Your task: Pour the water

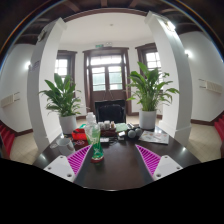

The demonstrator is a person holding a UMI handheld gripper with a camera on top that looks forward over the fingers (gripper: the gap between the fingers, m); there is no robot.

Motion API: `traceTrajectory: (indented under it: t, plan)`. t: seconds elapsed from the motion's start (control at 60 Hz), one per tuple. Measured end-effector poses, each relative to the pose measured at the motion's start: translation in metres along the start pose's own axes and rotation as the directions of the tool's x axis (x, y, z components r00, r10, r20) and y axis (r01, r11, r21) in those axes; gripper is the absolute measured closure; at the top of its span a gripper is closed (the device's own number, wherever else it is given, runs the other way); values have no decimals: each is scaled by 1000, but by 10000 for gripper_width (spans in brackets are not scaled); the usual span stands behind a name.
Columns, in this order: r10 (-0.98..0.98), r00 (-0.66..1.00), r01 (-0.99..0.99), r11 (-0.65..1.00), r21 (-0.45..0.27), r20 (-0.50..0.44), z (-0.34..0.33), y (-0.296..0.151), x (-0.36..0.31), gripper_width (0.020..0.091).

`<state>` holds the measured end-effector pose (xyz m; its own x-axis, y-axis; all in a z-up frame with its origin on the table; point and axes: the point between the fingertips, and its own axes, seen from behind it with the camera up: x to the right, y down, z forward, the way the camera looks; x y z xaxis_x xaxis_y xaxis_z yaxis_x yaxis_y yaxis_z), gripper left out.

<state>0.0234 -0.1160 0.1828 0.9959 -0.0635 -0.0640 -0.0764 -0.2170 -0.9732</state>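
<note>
Hand-held gripper [108,160] sits low in the scene with its two fingers spread wide apart, gripping nothing; each finger shows a magenta pad [79,159] on its inner face, angled outward. Between the fingers, slightly nearer the left one, a clear glass [96,145] with a greenish tint stands upright on a dark table [115,172]; gaps show on both sides of it, so neither pad touches it. Just behind the glass stands a clear bottle [91,123] with a pale cap; whether it holds water cannot be told. Farther back on the table lie several small items [128,131], too small to identify, and a flat whitish object [155,136] rests toward the right. Beyond the table, two leafy potted plants [64,98] flank a dark doorway [108,82]; white walls curve away on both sides.
</note>
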Motion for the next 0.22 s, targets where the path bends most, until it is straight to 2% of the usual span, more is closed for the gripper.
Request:
traceTrajectory:
  t: [0.217]
  plan:
    - [-15, 1000, 15, 1000, 16, 26, -5, -7, -18, 259]
